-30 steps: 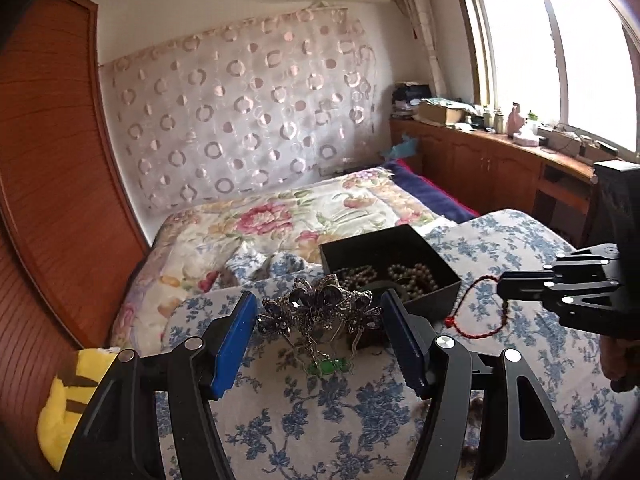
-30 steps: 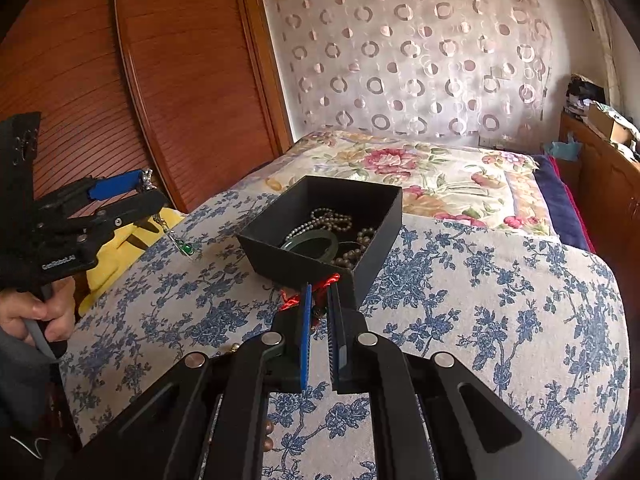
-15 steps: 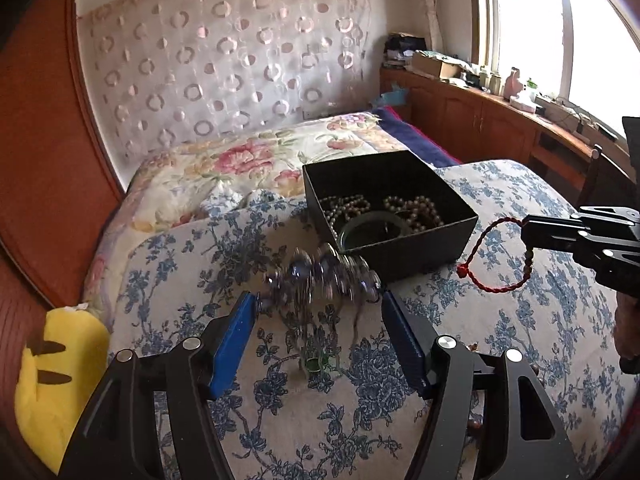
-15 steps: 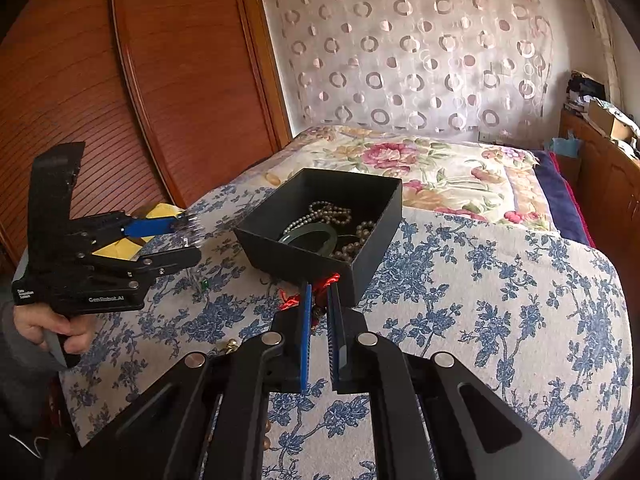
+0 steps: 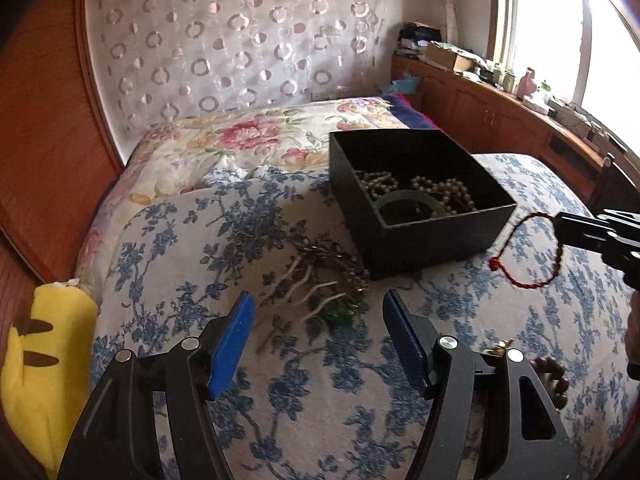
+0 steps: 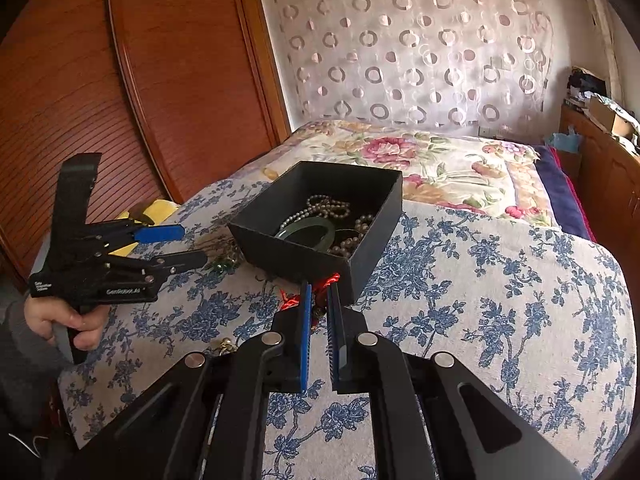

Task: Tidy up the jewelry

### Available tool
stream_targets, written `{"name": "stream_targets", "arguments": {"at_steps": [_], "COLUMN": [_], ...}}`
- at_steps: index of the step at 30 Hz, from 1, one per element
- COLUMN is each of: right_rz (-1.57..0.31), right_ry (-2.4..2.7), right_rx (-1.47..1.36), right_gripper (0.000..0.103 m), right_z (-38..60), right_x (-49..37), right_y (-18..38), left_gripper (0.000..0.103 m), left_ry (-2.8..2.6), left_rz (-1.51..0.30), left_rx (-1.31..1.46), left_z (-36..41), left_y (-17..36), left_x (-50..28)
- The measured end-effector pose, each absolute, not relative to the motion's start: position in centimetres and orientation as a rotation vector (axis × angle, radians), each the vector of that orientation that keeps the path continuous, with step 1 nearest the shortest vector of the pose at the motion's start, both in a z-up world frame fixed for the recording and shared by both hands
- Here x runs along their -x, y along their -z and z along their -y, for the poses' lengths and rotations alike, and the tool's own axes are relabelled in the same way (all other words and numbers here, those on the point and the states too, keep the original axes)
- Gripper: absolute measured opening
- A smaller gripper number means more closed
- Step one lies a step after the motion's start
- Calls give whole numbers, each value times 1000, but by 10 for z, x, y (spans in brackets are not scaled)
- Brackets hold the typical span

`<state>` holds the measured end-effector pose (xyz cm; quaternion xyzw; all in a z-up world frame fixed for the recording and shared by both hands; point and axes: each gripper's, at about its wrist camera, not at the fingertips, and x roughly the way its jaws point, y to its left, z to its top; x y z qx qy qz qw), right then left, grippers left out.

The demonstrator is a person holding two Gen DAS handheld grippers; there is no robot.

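A black open box [image 5: 436,236] [image 6: 280,242] sits on the blue-flowered bed cover and holds pearl strands [image 5: 444,190] and a green bangle [image 6: 310,232]. A jewelled hair comb with a green bead [image 5: 320,284] lies on the cover just left of the box, blurred; it also shows in the right wrist view [image 6: 224,260]. My left gripper [image 5: 318,312] [image 6: 192,246] is open and empty just short of the comb. My right gripper [image 6: 318,294] [image 5: 560,230] is shut on a red cord bracelet [image 5: 528,256] [image 6: 324,280], held in the air by the box's near corner.
A brown bead bracelet [image 5: 554,376] and a small gold piece [image 5: 500,346] [image 6: 226,346] lie on the cover by my left gripper. A yellow plush toy [image 5: 44,360] is at the bed's left edge. A wooden wardrobe [image 6: 120,80] stands left; a wooden sideboard [image 5: 500,120] stands under the window.
My left gripper opened and dropped the hair comb onto the cover beside the box, tilting down toward it. The right gripper kept hold of the red bracelet and barely moved.
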<state>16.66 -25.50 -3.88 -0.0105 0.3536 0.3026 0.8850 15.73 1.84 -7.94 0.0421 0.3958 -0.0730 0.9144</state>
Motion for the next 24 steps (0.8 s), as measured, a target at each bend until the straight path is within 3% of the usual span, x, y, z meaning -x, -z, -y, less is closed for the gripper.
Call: {"name": "stream_targets", "arguments": {"at_steps": [8, 20, 24], "right_rz": [-745, -743, -744], "right_ry": [-624, -612, -609], "right_rx": [20, 11, 9], "right_gripper": [8, 8, 8], "right_z": [257, 264, 266], "right_x": [-171, -172, -171], "right_y": [42, 41, 42], "left_gripper": [68, 71, 59], "left_ry": [241, 293, 297], "left_rz": [-888, -932, -912], "left_rx": [-26, -160, -162], "left_z": [-30, -14, -16], "left_y": [95, 106, 104], "left_x": [-186, -210, -205]}}
